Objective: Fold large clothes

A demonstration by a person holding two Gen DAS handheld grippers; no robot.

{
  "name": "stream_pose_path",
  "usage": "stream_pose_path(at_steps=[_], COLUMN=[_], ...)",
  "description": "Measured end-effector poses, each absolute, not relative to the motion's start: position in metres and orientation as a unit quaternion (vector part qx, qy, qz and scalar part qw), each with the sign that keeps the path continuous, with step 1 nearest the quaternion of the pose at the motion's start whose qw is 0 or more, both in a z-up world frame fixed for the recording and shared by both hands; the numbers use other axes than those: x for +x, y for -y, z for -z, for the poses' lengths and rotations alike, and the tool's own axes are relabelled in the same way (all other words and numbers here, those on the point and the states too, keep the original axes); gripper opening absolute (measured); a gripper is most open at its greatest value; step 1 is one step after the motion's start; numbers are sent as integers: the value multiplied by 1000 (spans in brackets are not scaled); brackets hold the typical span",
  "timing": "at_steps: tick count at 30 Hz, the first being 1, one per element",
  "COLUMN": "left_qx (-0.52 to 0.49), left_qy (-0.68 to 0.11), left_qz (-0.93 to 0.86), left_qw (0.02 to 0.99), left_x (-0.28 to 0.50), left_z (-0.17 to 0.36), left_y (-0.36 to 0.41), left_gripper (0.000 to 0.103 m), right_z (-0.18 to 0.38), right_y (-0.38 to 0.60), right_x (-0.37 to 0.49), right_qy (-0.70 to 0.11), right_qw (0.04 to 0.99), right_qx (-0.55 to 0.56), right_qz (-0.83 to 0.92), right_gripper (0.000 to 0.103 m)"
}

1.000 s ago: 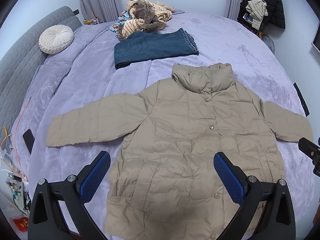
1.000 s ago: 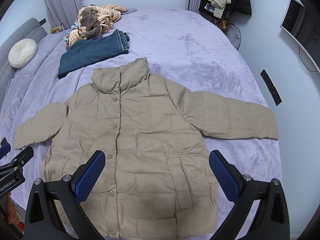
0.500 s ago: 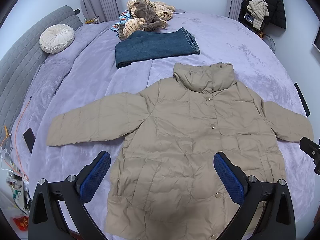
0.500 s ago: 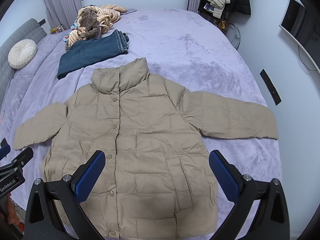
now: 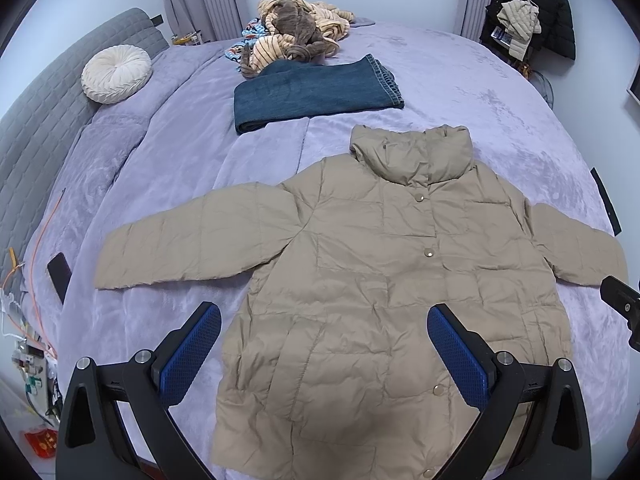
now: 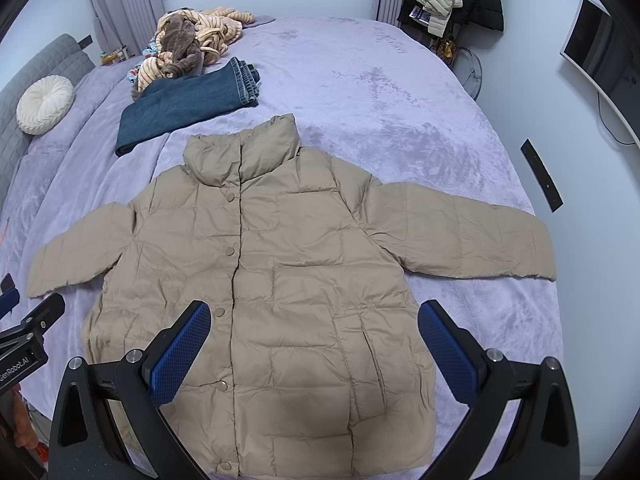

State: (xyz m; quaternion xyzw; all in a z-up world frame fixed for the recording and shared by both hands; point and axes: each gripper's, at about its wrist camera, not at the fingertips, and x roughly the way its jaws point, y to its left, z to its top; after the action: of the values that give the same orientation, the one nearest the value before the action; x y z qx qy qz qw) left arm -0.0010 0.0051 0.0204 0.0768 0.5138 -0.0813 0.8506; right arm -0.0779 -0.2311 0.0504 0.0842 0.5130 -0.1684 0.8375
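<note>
Little has been changed since the earlier frames: both views have been shifted only slightly, with the jacket sitting a touch lower in the left wrist picture, and nothing on the bed has been displaced. From this it is judged that folding has not yet been begun and that the grippers are only being lined up over the garment.

A wide bed covered in lilac plush fabric (image 5: 460, 92) is seen filling both views. On its near half a large beige quilted puffer jacket (image 5: 384, 280) is laid flat, front up, snaps closed, collar pointing away from the cameras and both sleeves spread out to the sides. Beyond the collar, a folded pair of dark blue denim jeans (image 5: 316, 94) is seen, apart from the jacket, and farther back a heap of striped tan and brown soft clothing (image 5: 298, 38). A round cream pleated cushion (image 5: 116, 74) is rested near the grey headboard.

The left gripper (image 5: 324, 354) is held with its blue-padded fingers wide apart and nothing between them; the lower left part of the jacket body is framed in the gap, without visible contact. The right gripper (image 6: 314, 354) is likewise spread wide and empty, hovering over the lower middle of the jacket near the hem. The sleeves lie well outside both gaps, so a reach sideways would probably be needed before a sleeve could be taken and folded inward.
</note>
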Motion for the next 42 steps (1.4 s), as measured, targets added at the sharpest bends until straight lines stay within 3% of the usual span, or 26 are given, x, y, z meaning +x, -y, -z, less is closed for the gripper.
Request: stream_pose_path(at_steps=[42], left_qx=[70], left_qy=[-516], left_qz=[77], left_qw=[851], left_x=[-4], left_z=[-18], left_y=[-14], left_gripper=[103], right_z=[-48], right_y=[226], right_x=[-78], right_qy=[-514], right_qw=[837], right_qx=[81], right_qz=[169], right_gripper=[103])
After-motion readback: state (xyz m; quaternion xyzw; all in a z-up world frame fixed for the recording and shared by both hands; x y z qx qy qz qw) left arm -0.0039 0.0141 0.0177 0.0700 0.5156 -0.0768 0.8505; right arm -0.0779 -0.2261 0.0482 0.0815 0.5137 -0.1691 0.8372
